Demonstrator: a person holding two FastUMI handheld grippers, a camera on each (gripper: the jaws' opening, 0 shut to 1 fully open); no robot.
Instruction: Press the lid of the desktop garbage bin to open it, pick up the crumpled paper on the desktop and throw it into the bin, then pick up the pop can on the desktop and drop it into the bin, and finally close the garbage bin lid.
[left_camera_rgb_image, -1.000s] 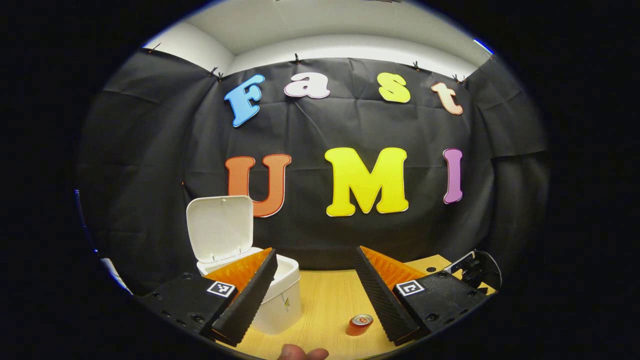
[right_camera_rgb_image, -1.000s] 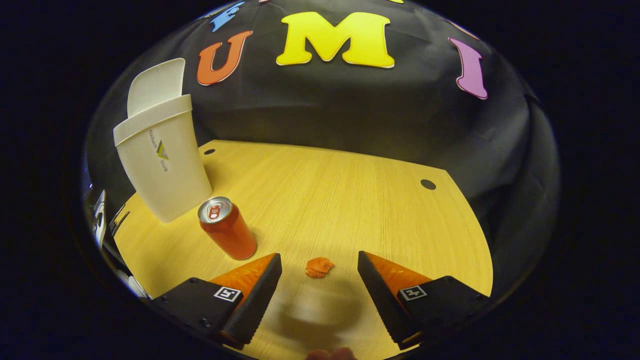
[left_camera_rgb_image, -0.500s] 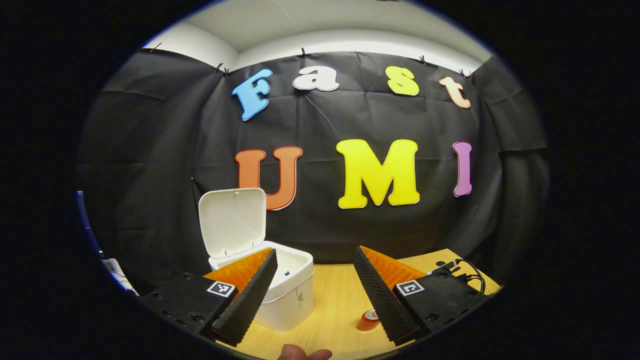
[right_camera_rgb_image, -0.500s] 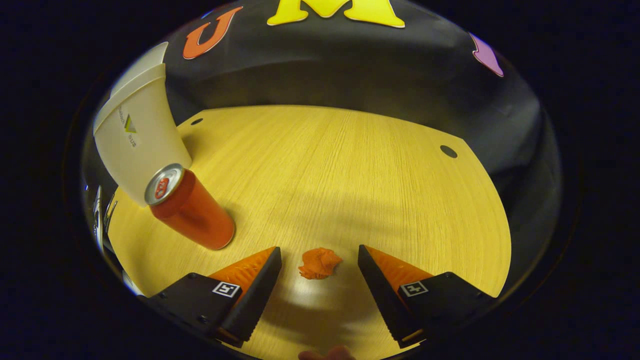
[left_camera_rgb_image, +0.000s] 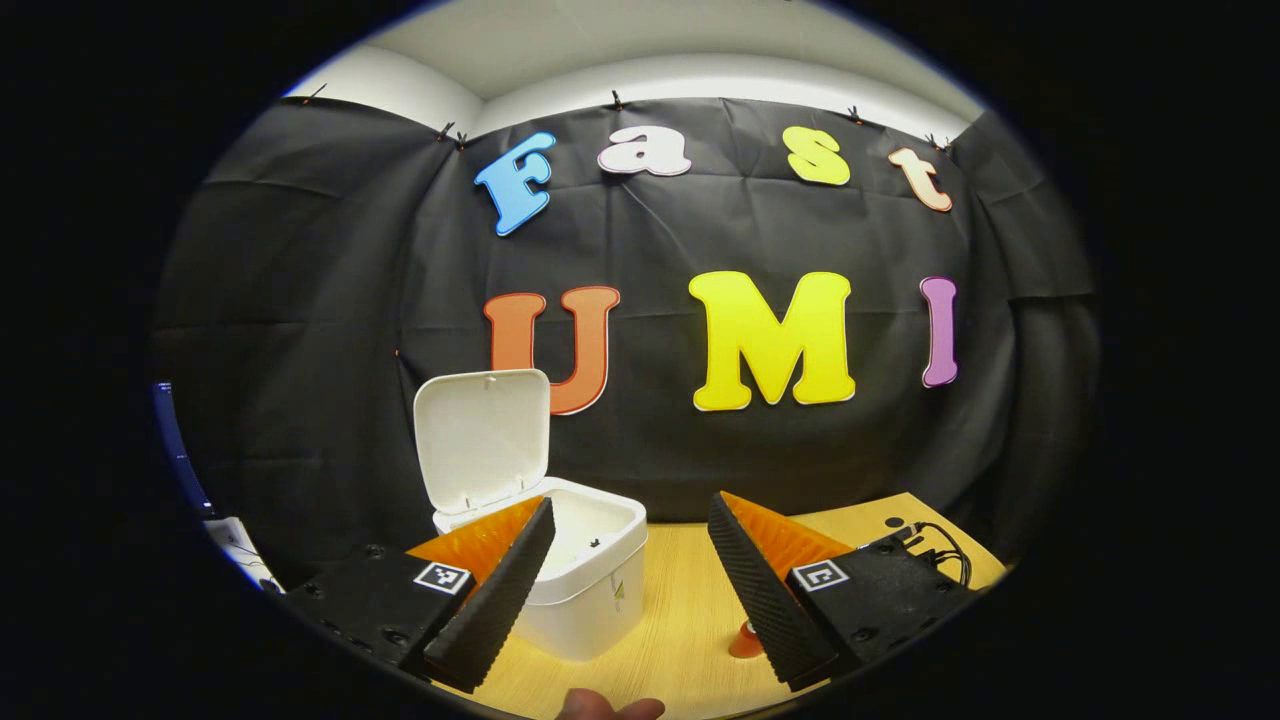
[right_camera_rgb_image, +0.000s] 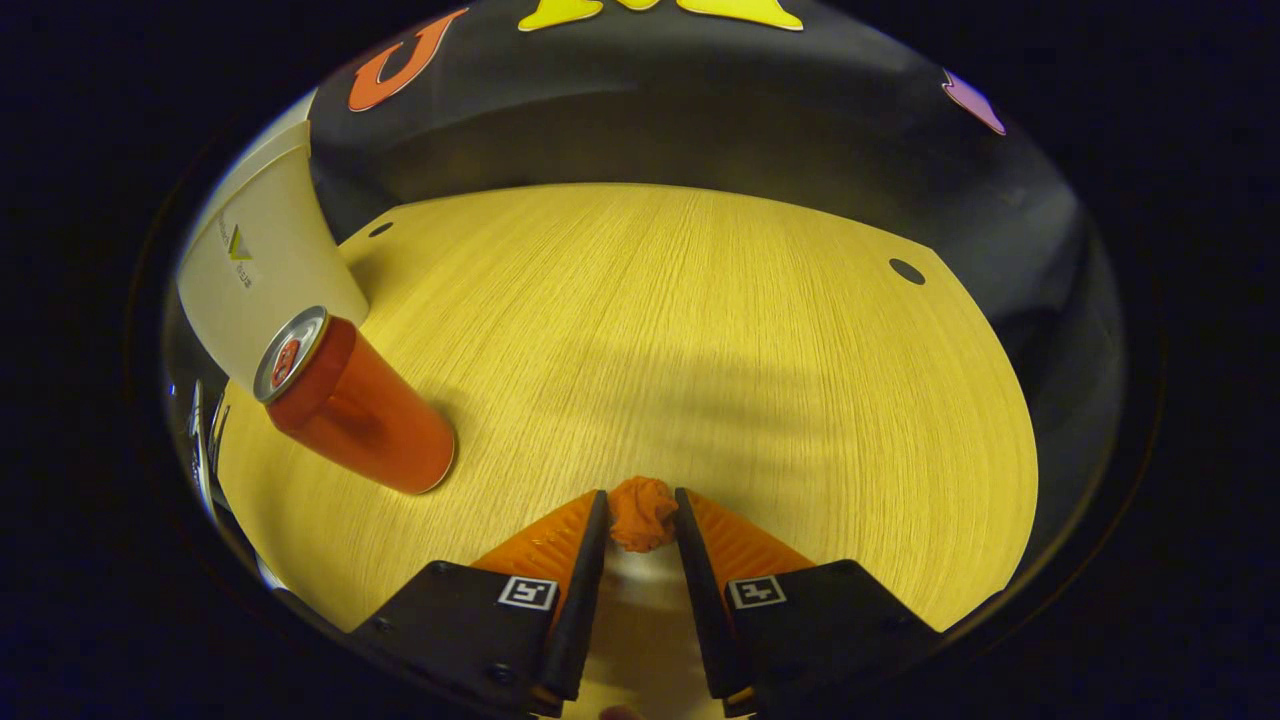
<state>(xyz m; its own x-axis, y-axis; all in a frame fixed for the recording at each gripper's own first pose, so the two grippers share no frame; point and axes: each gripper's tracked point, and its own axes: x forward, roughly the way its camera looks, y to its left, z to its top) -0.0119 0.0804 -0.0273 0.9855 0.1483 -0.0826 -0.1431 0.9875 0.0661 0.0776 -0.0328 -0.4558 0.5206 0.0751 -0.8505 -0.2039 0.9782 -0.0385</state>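
In the right gripper view my right gripper (right_camera_rgb_image: 641, 510) is shut on the small orange crumpled paper (right_camera_rgb_image: 641, 512), low over the wooden desktop (right_camera_rgb_image: 700, 320). The orange pop can (right_camera_rgb_image: 350, 410) stands upright to its left, with the white bin (right_camera_rgb_image: 255, 275) just behind it. In the left gripper view the white bin (left_camera_rgb_image: 590, 580) stands with its lid (left_camera_rgb_image: 484, 437) raised upright. My left gripper (left_camera_rgb_image: 630, 545) hangs open above the desk, its left finger overlapping the bin's rim. A sliver of the pop can (left_camera_rgb_image: 745, 640) peeks out beside its right finger.
Black cloth walls close the booth behind the desk. Two round holes (right_camera_rgb_image: 907, 271) sit near the desk's far corners. A cable (left_camera_rgb_image: 935, 545) lies at the desk's right end in the left gripper view. A fingertip (left_camera_rgb_image: 605, 708) shows at the bottom edge.
My right gripper went down and closed both fingers on the crumpled paper. My left gripper drifted left, so the bin and can slid rightward in its view.
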